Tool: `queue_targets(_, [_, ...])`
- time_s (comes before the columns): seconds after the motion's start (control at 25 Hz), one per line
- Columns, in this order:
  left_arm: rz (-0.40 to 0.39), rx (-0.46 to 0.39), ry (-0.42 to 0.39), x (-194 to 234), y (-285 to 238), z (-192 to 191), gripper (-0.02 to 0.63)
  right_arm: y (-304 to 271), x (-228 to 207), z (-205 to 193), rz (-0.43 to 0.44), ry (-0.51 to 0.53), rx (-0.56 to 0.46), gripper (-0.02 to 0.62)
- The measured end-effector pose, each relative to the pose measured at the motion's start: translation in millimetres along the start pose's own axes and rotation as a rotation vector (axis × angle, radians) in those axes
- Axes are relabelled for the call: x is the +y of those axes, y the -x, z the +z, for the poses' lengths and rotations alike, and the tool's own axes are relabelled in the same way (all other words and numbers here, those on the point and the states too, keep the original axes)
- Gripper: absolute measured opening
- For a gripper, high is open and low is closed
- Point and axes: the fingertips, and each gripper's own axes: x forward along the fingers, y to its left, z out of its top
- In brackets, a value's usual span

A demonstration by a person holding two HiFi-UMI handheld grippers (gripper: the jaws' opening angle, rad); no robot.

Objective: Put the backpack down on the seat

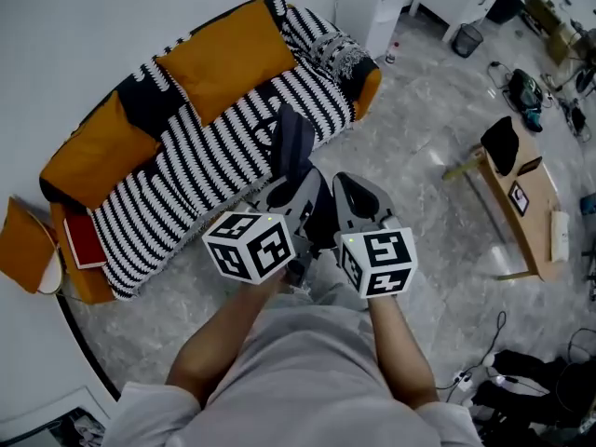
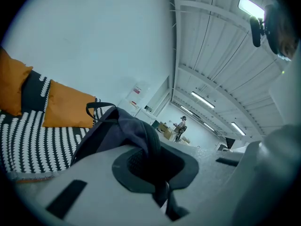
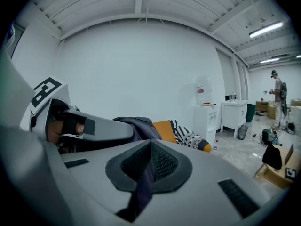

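A dark navy backpack [image 1: 291, 147] hangs in the air between my two grippers, just in front of the striped sofa seat [image 1: 200, 170]. My left gripper [image 1: 291, 192] is shut on the bag's dark fabric, which shows pinched between the jaws in the left gripper view [image 2: 162, 187]. My right gripper [image 1: 343, 189] is shut on a strip of the same fabric [image 3: 143, 178]. The backpack's bulk [image 2: 123, 132] rises ahead of the left jaws with the sofa [image 2: 28, 142] behind it. In the right gripper view the bag [image 3: 137, 125] hides part of the sofa [image 3: 188, 138].
Orange cushions [image 1: 223, 54] line the sofa back; a red book [image 1: 84, 240] lies at its left end. A low wooden table [image 1: 523, 198] stands to the right, a waste basket [image 1: 468, 38] and white cabinet [image 1: 384, 7] further off. Cables [image 1: 503, 380] lie on the floor. A person [image 3: 278, 98] stands far away.
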Motion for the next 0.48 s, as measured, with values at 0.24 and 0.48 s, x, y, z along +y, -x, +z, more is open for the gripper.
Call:
queue_targets(0.24, [0.02, -0.005, 0.009, 20, -31, 17, 0.008, -30, -22, 12, 0.011, 0.004, -0.011, 0.002])
queue_targets(0.48, [0.051, 0.0, 0.009, 35, -80, 26, 0.008, -67, -63, 19, 0.039, -0.005, -0.012, 0.002])
